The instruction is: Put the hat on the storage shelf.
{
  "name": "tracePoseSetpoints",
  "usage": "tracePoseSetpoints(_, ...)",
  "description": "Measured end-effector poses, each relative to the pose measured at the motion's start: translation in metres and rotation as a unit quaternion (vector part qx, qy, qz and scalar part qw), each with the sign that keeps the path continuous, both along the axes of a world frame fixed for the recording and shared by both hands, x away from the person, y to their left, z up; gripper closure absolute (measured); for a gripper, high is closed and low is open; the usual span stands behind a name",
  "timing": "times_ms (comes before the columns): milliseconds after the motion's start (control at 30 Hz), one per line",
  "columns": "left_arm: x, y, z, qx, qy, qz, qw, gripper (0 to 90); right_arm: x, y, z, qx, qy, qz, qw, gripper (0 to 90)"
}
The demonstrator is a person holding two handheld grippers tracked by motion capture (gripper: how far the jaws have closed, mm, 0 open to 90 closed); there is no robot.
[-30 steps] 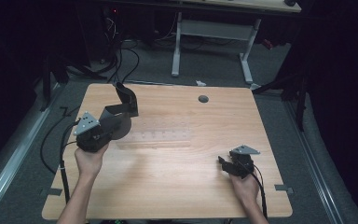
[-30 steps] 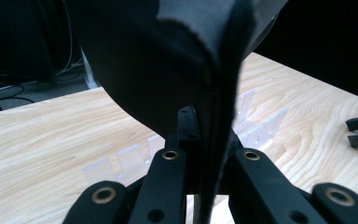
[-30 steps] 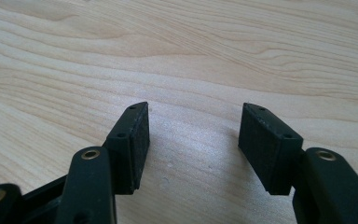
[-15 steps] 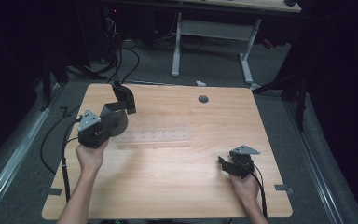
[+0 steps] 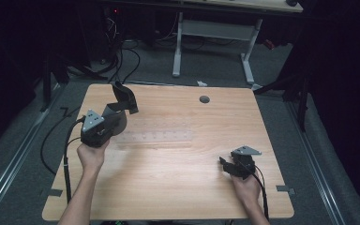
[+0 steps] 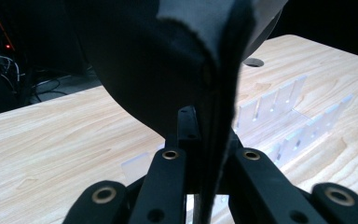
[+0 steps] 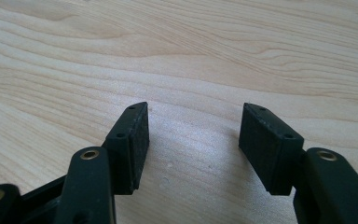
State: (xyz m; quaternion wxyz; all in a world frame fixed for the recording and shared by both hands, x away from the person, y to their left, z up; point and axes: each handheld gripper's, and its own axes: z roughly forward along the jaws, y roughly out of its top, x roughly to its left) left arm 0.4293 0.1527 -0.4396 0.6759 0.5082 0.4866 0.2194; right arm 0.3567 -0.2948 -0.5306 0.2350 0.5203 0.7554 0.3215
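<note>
Two tools in use, one per hand, over a wooden bench (image 5: 168, 187).

Left tool (image 5: 104, 123): jaws pressed together on the edge of a dark grey cloth (image 5: 124, 98), which is lifted clear of the bench and rises ahead of the jaws.

Clear slotted plastic divider (image 6: 284, 121): lies flat on the bench just beyond and below that tool, faint from the high view.

Right tool (image 7: 193, 135): jaws spread, nothing between them, resting low over bare wood, well apart from the cloth.

Step in hand, as judged: carrying the cloth, purpose unstated. Next move likely calls for the idle tool to take a second edge, or for a set-down beside the divider.
</note>
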Motion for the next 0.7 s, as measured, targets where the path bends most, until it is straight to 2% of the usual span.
tracePoseSetpoints(200, 0.0047, -0.0006, -0.0053, 0.014, 0.007, 0.005, 0.9999, 86.6, 0.0001, 0.0, 0.0, 0.0, 0.0, 0.0, 1.0, 43.1)
tracePoseSetpoints(367, 0.0071, -0.0005, -0.006, 0.009, 0.007, 0.011, 0.9999, 86.6, 0.0, 0.0, 0.0, 0.0, 0.0, 0.0, 1.0, 43.1)
tracePoseSetpoints(467, 0.0083, -0.0018, -0.0085, 0.018, 0.01, 0.013, 0.9997, 86.6, 0.0, 0.0, 0.0, 0.0, 0.0, 0.0, 1.0, 43.1)
tracePoseSetpoints(700, 0.0082, -0.0016, -0.0084, 0.019, 0.009, 0.014, 0.9997, 86.6, 0.0, 0.0, 0.0, 0.0, 0.0, 0.0, 1.0, 43.1)
